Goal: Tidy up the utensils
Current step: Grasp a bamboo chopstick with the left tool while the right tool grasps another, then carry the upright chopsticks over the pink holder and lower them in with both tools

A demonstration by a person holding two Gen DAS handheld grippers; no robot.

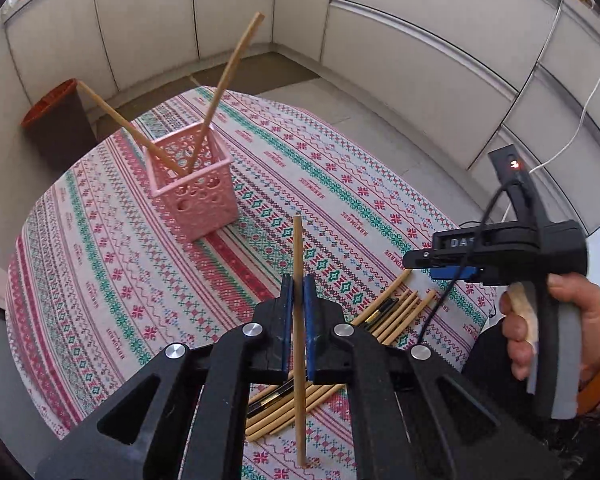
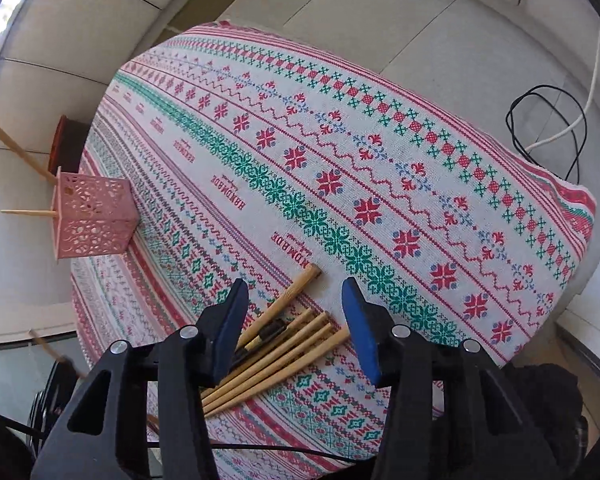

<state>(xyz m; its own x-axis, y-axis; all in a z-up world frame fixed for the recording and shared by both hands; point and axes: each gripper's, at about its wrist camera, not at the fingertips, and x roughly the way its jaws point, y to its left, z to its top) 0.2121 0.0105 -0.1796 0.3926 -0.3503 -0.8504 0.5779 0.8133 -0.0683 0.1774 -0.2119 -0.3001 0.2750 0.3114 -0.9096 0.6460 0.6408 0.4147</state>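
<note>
My left gripper [image 1: 298, 292] is shut on a single wooden chopstick [image 1: 299, 256] and holds it upright above the table, its lower end near the cloth. A pink perforated basket [image 1: 198, 188] stands further back on the table with two chopsticks [image 1: 228, 80] leaning out of it; it also shows in the right wrist view [image 2: 94, 220]. A pile of several chopsticks [image 2: 284, 352] lies on the cloth. My right gripper [image 2: 296, 320] is open, its blue pads either side of the pile's ends, just above it. The right gripper also shows in the left wrist view [image 1: 444, 266].
The table wears a patterned cloth [image 2: 340, 160] in red, green and white. A brown bin with an orange rim [image 1: 56, 120] stands on the floor beyond the table. Black and white cables [image 2: 548, 128] lie on the floor at the right.
</note>
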